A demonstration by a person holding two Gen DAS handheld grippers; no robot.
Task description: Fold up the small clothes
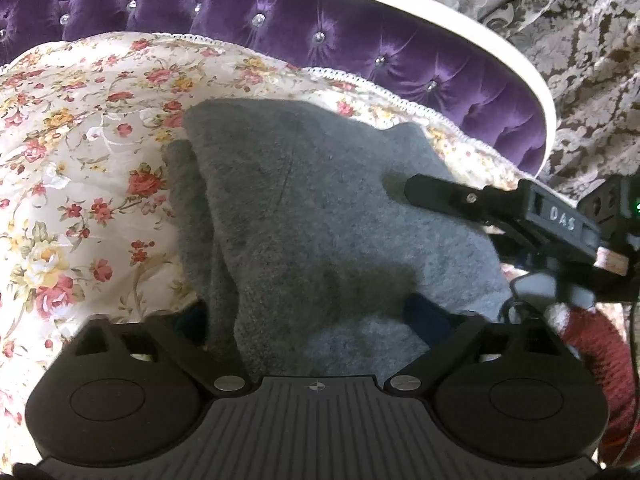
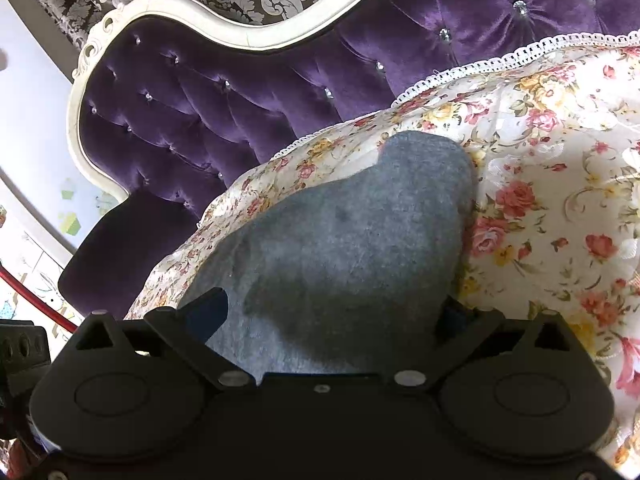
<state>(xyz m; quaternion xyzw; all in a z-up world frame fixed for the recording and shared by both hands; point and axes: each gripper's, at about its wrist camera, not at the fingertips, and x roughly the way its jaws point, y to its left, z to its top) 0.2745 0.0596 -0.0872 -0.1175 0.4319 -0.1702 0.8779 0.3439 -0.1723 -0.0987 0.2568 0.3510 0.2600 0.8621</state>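
Fingers of both grippers stand spread wide, with nothing pinched. In the left wrist view the left gripper (image 1: 316, 316) straddles the near edge of a grey garment (image 1: 320, 208), cloth lying between its open fingers but not clamped. The right gripper (image 2: 332, 312) shows the same in its own view, fingers wide on either side of the garment's near edge. The garment lies in layers on a floral cover (image 1: 80, 160), stretching away toward twelve o'clock, with a purple tufted backrest (image 1: 280, 20) beyond. In the left view the right gripper enters from three o'clock, one finger reaching over the cloth. Judging from this, the risks are these: either gripper could close on only the top layer, or on the cover beneath, and drag the stack askew. The soft, fuzzy cloth may also slip or spring open once lifted, and the two grippers sit near enough to knock together.
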